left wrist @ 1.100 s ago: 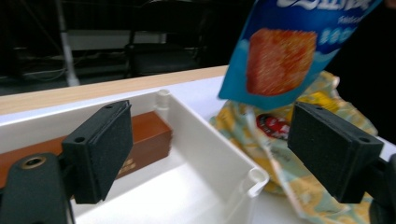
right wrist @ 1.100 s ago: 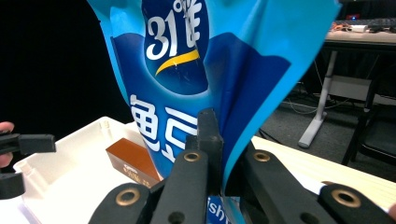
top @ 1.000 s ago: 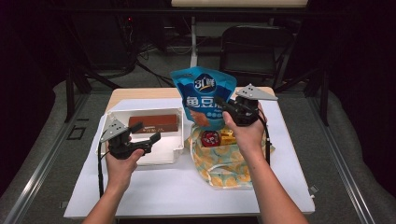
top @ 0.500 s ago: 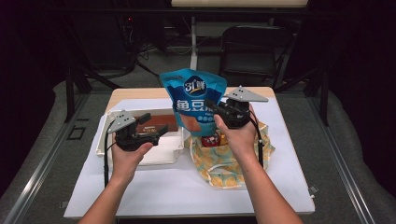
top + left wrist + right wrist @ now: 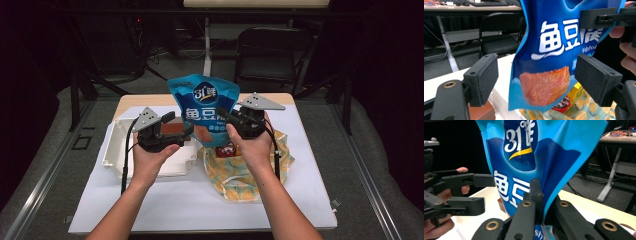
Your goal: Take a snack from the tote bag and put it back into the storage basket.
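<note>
Currently left gripper (image 5: 187, 131) is spread wide, straddling the lower edge of the blue snack bag (image 5: 204, 107) without touching. Right gripper (image 5: 225, 116) is clenched on the bag's side, holding it aloft. Risk: thin pinch, bag may slip or swing. Below it, white box (image 5: 116, 150) and patterned cloth (image 5: 240, 177) crowd the set-down.

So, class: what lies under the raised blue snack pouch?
Under the blue snack pouch, a patterned cloth bag holds a red packet and yellow packets; anything deeper is covered.

Glossy plastic snack bag (image 5: 203, 111) (matt black fingers (image 5: 482, 77))
</note>
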Demonstrator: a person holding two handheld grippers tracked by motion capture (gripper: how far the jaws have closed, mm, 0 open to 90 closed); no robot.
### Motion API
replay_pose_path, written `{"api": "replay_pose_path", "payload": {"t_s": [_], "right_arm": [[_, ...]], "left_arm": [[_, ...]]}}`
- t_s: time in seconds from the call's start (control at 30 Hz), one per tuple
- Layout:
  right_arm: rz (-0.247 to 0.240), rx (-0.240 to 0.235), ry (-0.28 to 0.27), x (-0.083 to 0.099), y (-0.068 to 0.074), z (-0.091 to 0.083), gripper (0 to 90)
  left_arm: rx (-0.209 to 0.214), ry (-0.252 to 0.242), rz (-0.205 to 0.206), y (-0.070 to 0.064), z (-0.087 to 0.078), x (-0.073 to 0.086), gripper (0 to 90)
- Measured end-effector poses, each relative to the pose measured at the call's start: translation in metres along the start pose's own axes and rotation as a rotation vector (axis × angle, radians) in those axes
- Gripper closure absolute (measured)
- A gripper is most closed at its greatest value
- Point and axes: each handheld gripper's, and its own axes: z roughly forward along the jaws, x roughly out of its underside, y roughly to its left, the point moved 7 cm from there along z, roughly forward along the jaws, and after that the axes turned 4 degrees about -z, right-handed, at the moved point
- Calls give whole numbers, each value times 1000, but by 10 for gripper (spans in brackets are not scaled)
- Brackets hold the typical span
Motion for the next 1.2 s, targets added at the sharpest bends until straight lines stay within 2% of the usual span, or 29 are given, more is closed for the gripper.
{"api": "replay_pose_path", "payload": {"t_s": [0.17,0.33,0.43,0.6,0.73,0.8,0.87,0.93,1.07,1.2], "right_arm": [[1,-20,-7,-1,7,0,900],[-7,-50,-4,-1,18,1,900],[-15,-49,-3,-1,24,2,900],[5,-60,-5,-1,26,6,900],[13,-72,-9,0,29,8,900],[10,-84,-8,-1,31,8,900],[-20,-98,7,1,39,12,900],[-70,-79,33,4,47,16,900],[-26,-87,16,4,47,18,900],[-40,-80,13,5,49,19,886]], "left_arm": [[0,7,2,-3,5,-2,218],[6,6,4,-5,6,-3,282],[2,2,-28,-2,2,-4,324],[13,-21,-55,3,-6,-6,434],[25,-54,-81,6,-12,-11,450],[42,-84,-80,4,-16,-15,466],[43,-93,-66,2,-17,-18,469],[4,-84,-60,1,-16,-19,482],[24,-87,-115,5,-20,-21,604],[30,-88,-113,5,-23,-22,842]]}}
